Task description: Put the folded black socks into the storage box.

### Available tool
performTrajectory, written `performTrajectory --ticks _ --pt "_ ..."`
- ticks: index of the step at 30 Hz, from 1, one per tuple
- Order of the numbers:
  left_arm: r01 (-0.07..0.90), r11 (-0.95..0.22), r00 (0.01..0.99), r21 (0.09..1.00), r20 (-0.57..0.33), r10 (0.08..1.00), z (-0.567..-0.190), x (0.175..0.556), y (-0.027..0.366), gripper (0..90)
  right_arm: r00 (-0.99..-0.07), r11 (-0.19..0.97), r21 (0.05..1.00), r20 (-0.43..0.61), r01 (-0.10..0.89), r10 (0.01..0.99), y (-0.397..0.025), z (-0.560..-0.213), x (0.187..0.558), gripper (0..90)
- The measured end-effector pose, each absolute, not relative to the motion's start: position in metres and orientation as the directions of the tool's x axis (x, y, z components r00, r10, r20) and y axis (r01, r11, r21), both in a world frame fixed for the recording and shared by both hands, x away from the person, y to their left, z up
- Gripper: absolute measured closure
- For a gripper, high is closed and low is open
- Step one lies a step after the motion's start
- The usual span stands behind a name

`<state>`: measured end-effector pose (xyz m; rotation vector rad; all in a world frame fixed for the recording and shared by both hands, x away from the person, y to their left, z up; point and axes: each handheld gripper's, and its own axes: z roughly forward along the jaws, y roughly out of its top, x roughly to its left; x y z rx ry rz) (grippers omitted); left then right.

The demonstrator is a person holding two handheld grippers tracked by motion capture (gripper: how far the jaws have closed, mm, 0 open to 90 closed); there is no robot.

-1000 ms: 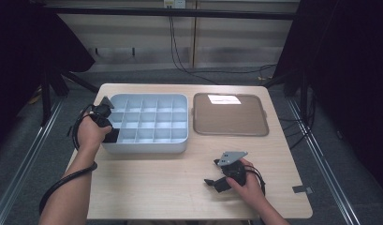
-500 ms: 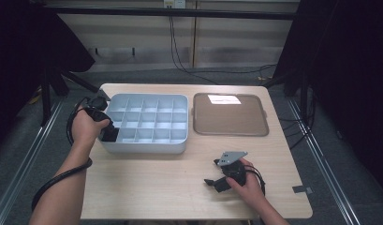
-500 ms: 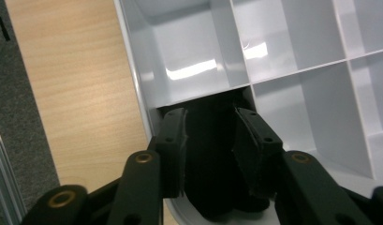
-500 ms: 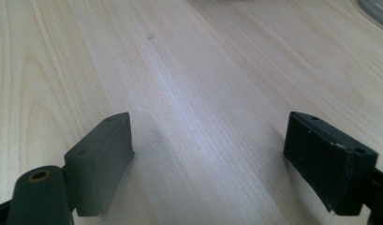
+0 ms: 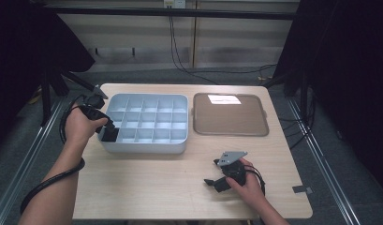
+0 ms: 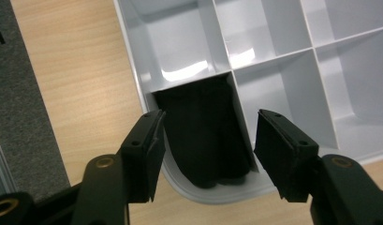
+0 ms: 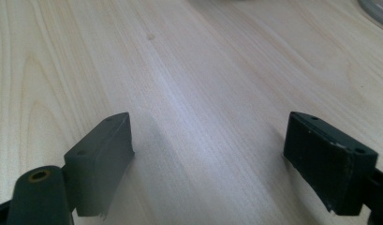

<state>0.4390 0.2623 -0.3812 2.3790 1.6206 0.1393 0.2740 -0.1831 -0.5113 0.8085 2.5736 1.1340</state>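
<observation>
High view: your left gripper (image 5: 108, 132) sits at the near-left corner of the divided bin (image 5: 144, 123), over a dark thing (image 5: 109, 135) in the corner cell. Your right gripper (image 5: 213, 183) rests on the table (image 5: 147, 183), well apart from the brown tray (image 5: 230, 115).

Left gripper view: jaws apart, black cloth-like item (image 6: 203, 136) lies in the corner cell between and just past them, not pinched.

Right gripper view: jaws wide apart over bare wood (image 7: 189, 93).
</observation>
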Motion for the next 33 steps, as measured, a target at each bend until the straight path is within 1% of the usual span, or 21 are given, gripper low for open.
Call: performTrajectory --ticks 7,16,21,33 --pt "0.889 -0.36 0.398 0.285 -0.088 0.913 -0.373 0.431 0.257 35.7 -0.826 0.552 0.733 0.025 0.399 0.563 -0.183 -0.511 0.274 15.4" --pt "0.857 -0.396 0.449 0.329 -0.102 0.888 -0.37 0.417 0.251 31.5 -0.826 0.552 0.733 0.024 0.398 0.563 -0.183 -0.511 0.274 15.5" --pt "0.845 -0.408 0.47 0.346 -0.116 0.875 -0.372 0.409 0.248 30.8 -0.825 0.551 0.73 0.031 0.404 0.565 -0.183 -0.511 0.274 15.4" --pt "0.824 -0.442 0.518 0.354 -0.159 0.84 -0.378 0.392 0.246 29.2 -0.827 0.554 0.73 0.028 0.401 0.562 -0.183 -0.511 0.274 15.4"
